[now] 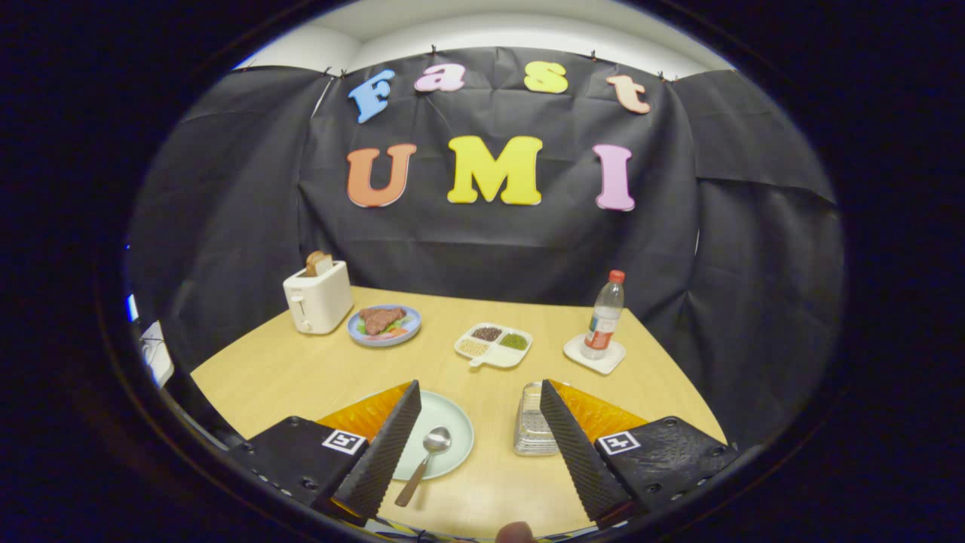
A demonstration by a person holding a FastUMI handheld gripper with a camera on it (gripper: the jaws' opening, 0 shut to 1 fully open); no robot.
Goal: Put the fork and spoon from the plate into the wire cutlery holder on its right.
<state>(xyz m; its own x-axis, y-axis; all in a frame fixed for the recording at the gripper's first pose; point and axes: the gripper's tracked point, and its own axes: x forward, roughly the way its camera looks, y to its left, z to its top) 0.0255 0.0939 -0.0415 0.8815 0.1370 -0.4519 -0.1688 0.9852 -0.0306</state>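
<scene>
Your gripper [476, 437] hangs with its fingers spread wide, holding nothing. Between them, by the left finger, the spoon [427, 452] lies on a pale green plate [452, 422]. The wire cutlery holder [532, 430] sits by the right finger, within easy reach. No fork is visible.

A staged recording booth dressed up as a dining table, not a real kitchen.

Black cloth [528, 249] hangs clipped along its top edge as the back and side walls, with plain white wall and ceiling [482, 30] showing above it at twelve o'clock. On the pale wooden table [301, 369] sit breakfast props: a white toaster [317, 297] with bread at ten o'clock, a blue plate of meat and greens [384, 325] beside it, a divided snack tray [494, 344] near centre, and a bottle on a coaster [603, 320] at two o'clock.
</scene>
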